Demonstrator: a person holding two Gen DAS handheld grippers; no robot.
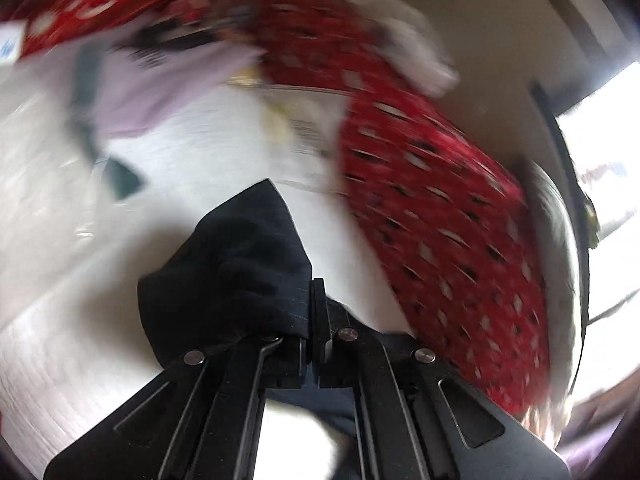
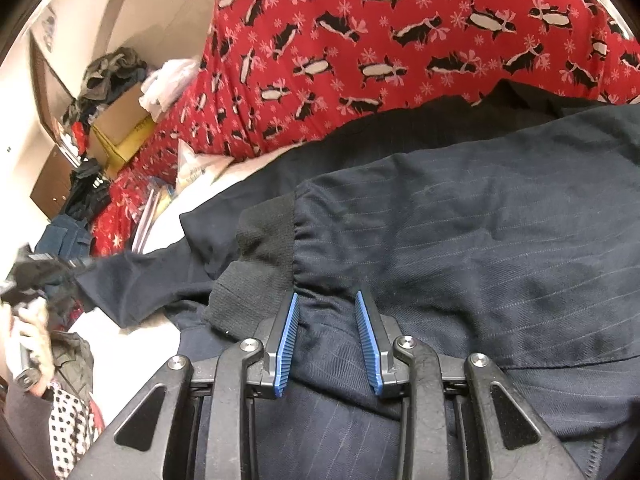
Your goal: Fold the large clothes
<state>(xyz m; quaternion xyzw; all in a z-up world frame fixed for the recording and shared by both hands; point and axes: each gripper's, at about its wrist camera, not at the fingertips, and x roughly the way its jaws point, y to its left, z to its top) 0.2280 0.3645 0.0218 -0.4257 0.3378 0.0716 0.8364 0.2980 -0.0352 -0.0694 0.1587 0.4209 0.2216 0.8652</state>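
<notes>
Plainly, the left claw (image 1: 311, 320) was clenched on a bunched fold of the dark garment (image 1: 232, 264), its fingers pressed together with the cloth gathered to one side and lifted above the white sheet (image 1: 192, 152) of the bed. That view was blurred; a red patterned blanket (image 1: 440, 208) ran across the bed's far side, and a pale lilac cloth (image 1: 160, 92) lay beyond the sheet.

The right claw (image 2: 327, 344) stood released, its blue-padded fingers (image 2: 286, 344) spread over the dark garment (image 2: 460, 220), a navy pinstriped piece with a black ribbed cuff (image 2: 260, 240) just beside the left-hand pad. The garment lay spread over the bed, against the red penguin blanket (image 2: 360, 40). Toward the bed's far corner sat a cardboard box (image 2: 120, 120) heaped with clothes.
</notes>
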